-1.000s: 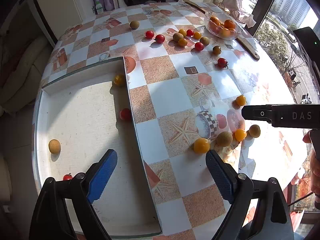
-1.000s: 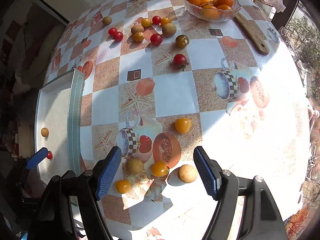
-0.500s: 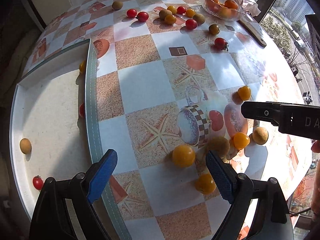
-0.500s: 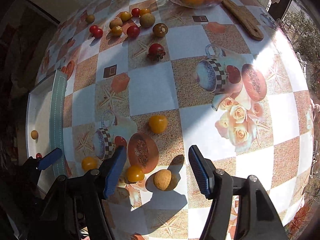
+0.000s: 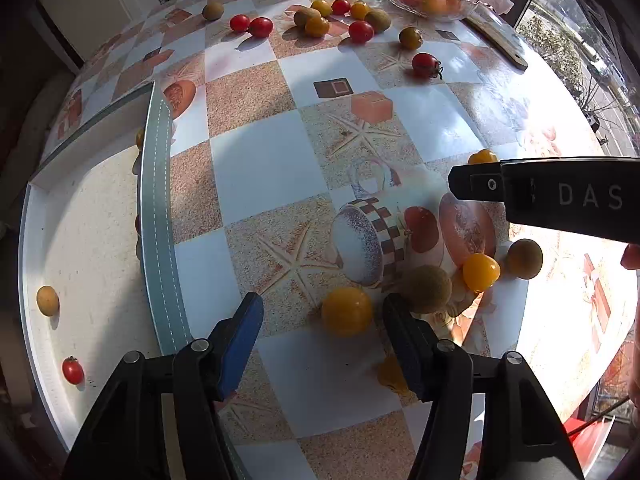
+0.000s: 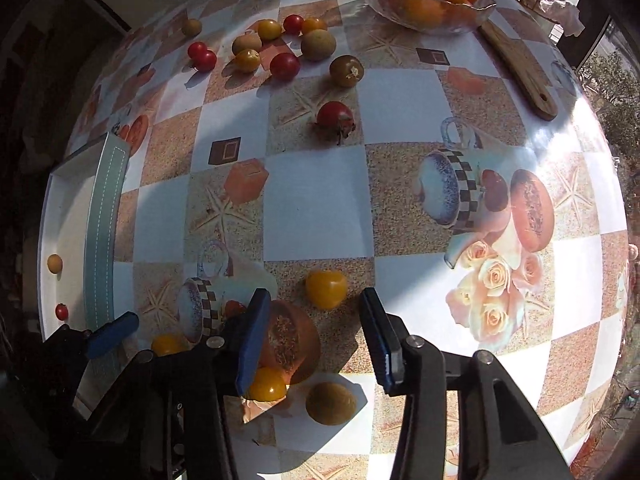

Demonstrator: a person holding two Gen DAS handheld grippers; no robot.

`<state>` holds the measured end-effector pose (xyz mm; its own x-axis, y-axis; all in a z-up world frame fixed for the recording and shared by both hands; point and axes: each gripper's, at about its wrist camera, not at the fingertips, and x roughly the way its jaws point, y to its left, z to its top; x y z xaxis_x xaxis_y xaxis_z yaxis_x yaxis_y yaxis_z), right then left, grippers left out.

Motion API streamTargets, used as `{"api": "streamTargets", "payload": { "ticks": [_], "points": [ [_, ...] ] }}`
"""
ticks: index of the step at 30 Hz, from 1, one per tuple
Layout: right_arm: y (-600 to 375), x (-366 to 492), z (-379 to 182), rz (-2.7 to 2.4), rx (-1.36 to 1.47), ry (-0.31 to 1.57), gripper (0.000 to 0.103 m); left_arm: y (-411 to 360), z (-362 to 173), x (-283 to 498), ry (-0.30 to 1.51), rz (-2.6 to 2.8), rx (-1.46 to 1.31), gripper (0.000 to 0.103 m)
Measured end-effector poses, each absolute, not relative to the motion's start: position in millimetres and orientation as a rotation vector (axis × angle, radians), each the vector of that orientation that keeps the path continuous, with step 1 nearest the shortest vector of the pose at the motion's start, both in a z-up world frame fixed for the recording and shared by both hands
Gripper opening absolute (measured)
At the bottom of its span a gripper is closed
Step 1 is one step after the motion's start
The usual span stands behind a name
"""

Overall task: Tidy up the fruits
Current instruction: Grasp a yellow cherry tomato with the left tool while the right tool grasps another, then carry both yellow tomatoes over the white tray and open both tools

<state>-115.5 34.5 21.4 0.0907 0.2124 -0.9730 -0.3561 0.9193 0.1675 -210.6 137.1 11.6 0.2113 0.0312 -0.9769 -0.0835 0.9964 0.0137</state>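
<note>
Two jaws closing | left gripper (image 5: 322,342) straddles yellow tomato (image 5: 346,311) (untouched)

I'm pointing both grippers steeply down, side by side. My left gripper (image 5: 322,326) is sitting low with its blue pads parted, and its jaws have just been closing; a yellow fruit (image 5: 346,311) sits between the fingers, with a clear gap on the left pad's side. My right gripper (image 6: 310,336) is also narrowing, its jaws have just been closing, and its pads are still apart and not gripping. Its black body is showing from the side in the left view, with a fingertip of my right hand (image 5: 632,257) at the frame edge.
</note>
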Motion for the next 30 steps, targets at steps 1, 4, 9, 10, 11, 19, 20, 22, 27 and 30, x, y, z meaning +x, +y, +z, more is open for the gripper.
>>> {"api": "streamTargets", "payload": {
  "ticks": [1,4,9,10,11,19,20,22,27,30],
  "points": [
    [38,-116,21,0.421,-0.144,1.411,0.050,134,12,-211,1.354,0.076,-0.035,0.059],
    [49,-122,20,0.417,-0.226,1.379,0.047,125,15,-209,1.350,0.056,-0.013,0.049],
    [52,-125,20,0.400,-0.298,1.338,0.021,114,15,-212,1.339,-0.001,-0.015,0.027],
    [50,-124,20,0.405,-0.284,1.340,0.021,110,17,-209,1.337,-0.008,-0.016,0.026],
    [47,-122,20,0.409,-0.262,1.345,0.021,111,17,-208,1.336,-0.013,-0.029,0.026],
    [12,-117,21,0.441,-0.051,1.421,0.021,148,35,-218,1.311,-0.008,-0.236,0.026],
    [9,-118,22,0.440,-0.044,1.426,0.021,149,37,-219,1.308,-0.006,-0.241,0.026],
    [6,-119,23,0.440,-0.036,1.435,0.021,151,39,-219,1.303,-0.007,-0.234,0.026],
    [5,-133,24,0.447,-0.043,1.442,0.021,152,47,-224,1.290,-0.009,-0.219,0.026],
    [7,-136,26,0.449,-0.044,1.445,0.021,160,51,-224,1.281,-0.003,-0.222,0.026]
  ]
}}
